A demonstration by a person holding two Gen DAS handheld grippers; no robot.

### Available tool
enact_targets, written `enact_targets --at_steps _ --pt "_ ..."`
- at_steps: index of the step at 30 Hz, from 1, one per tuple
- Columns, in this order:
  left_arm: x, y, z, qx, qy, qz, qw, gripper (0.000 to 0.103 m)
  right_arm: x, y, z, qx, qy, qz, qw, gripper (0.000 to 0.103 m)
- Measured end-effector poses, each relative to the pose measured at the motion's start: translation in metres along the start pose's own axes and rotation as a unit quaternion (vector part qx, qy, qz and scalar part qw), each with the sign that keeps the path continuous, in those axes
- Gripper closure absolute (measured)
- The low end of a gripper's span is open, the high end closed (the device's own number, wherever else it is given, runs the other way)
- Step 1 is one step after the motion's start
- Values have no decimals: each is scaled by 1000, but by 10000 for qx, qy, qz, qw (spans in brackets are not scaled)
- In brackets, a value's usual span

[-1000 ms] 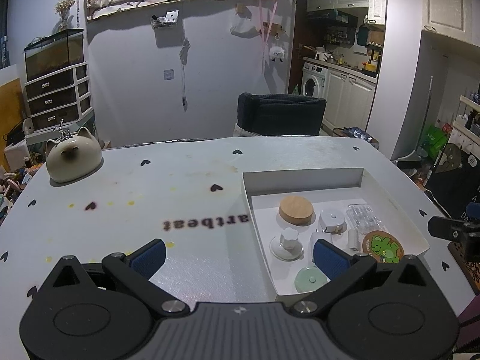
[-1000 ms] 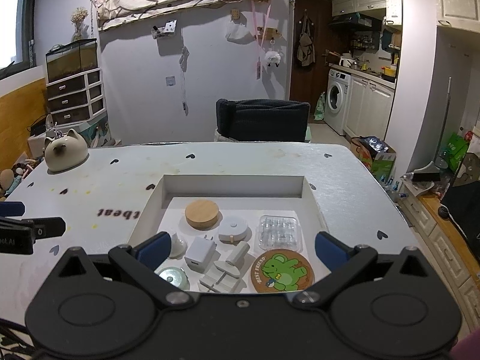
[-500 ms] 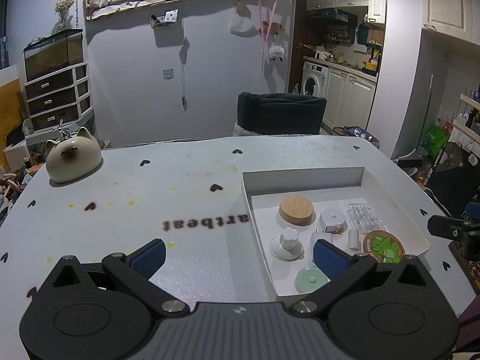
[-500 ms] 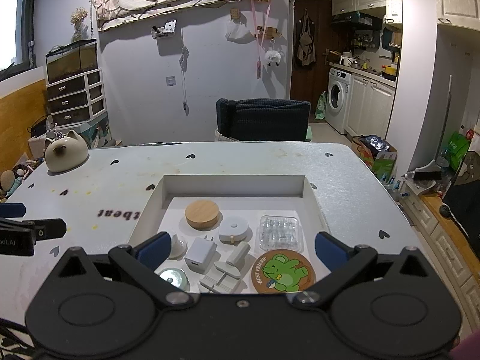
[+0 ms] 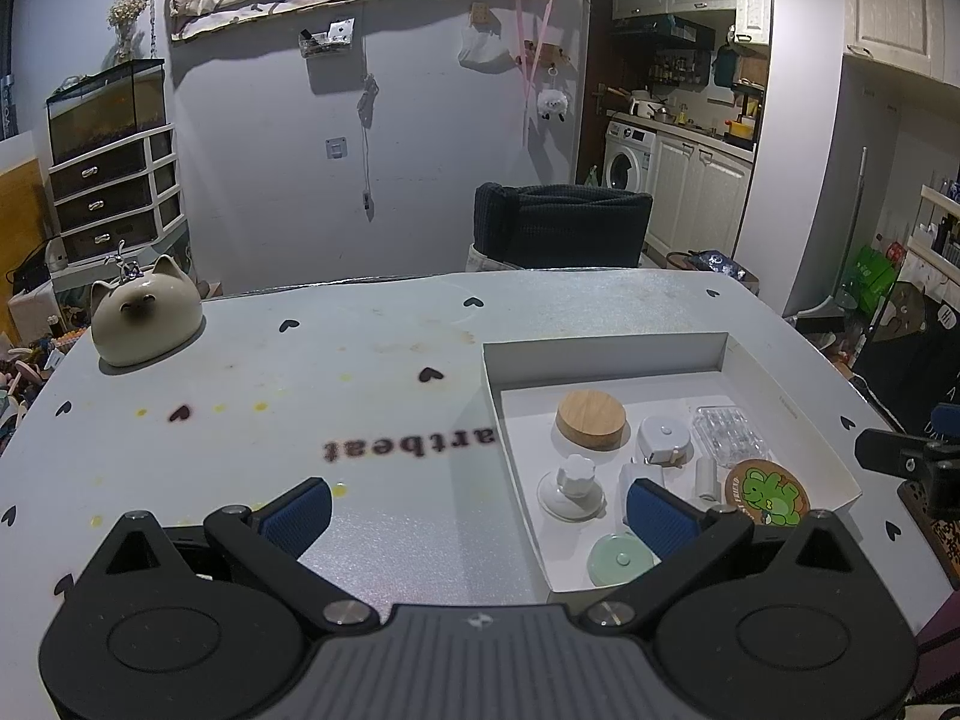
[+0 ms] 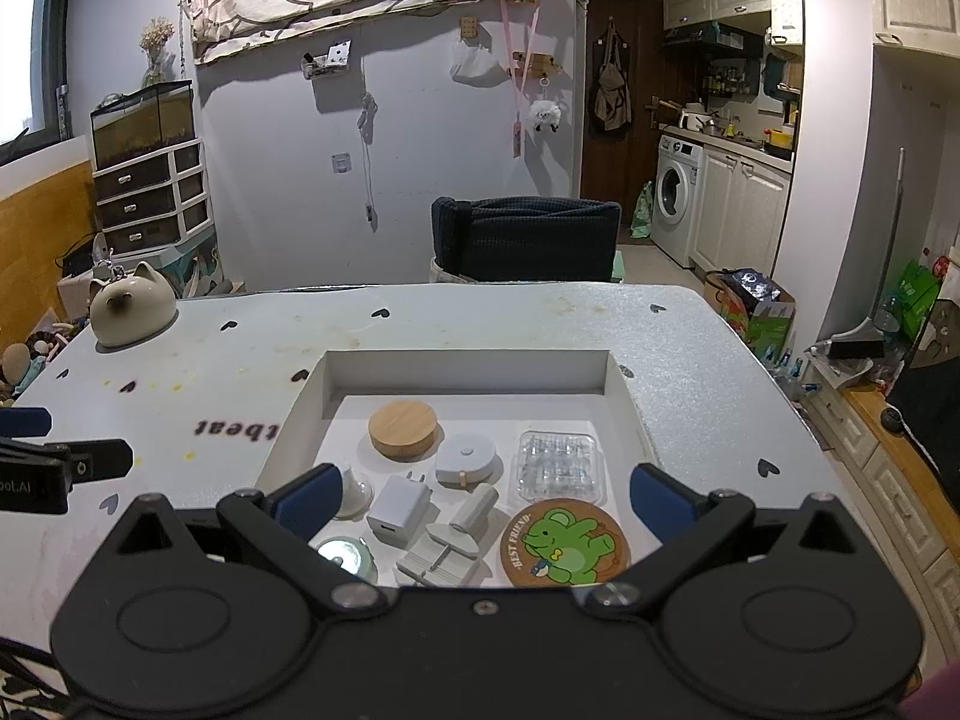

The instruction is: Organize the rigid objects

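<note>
In the lower half of the right wrist frame a shallow white tray (image 6: 624, 396) sits on the table (image 6: 480, 318), and every small item in sight lies inside it: a round wooden lid (image 6: 402, 429), a white round tape-like case (image 6: 465, 459), a clear plastic blister pack (image 6: 557, 467), a frog coaster (image 6: 565, 542), a white charger plug (image 6: 399, 506), a white cable clip (image 6: 441, 558), a pale green disc (image 6: 345, 555) and a white suction knob (image 5: 573, 483). The right gripper (image 6: 480, 498) hangs just before the tray's near edge with its blue pads spread wide and nothing between them; the left gripper (image 5: 477, 510), at the lower centre of its own frame, is likewise spread and empty over bare tabletop left of the tray.

This layout fits either a tray waiting to be sorted or one already filled and tidied, so no particular pick can be judged. Any grasp here would want a straight descent, since the pieces lie close together, some touching.

The tabletop is pale grey with black hearts and yellowish stains; a cat-shaped ceramic pot (image 5: 144, 321) sits at its far left. Beyond are a dark chair (image 6: 525, 237), a drawer unit (image 6: 153, 198) and a washing machine (image 6: 678, 192)
</note>
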State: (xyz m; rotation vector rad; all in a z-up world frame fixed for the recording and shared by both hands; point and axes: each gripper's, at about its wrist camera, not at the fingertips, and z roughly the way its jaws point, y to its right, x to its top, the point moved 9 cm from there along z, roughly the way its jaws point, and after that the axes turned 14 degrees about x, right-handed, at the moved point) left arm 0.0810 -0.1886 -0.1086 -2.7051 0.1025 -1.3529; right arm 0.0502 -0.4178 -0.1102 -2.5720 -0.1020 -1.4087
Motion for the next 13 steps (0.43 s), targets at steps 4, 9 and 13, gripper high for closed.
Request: enact_targets --at_steps 4,9,13 --pt "0 0 0 -4 -1 2 10000 0 1 0 2 4 1 0 10000 0" --pt "0 1 0 -4 -8 -2 10000 0 1 0 2 5 4 -3 10000 0" --pt "0 1 0 -2 -6 16 10000 0 0 1 1 4 2 4 10000 0"
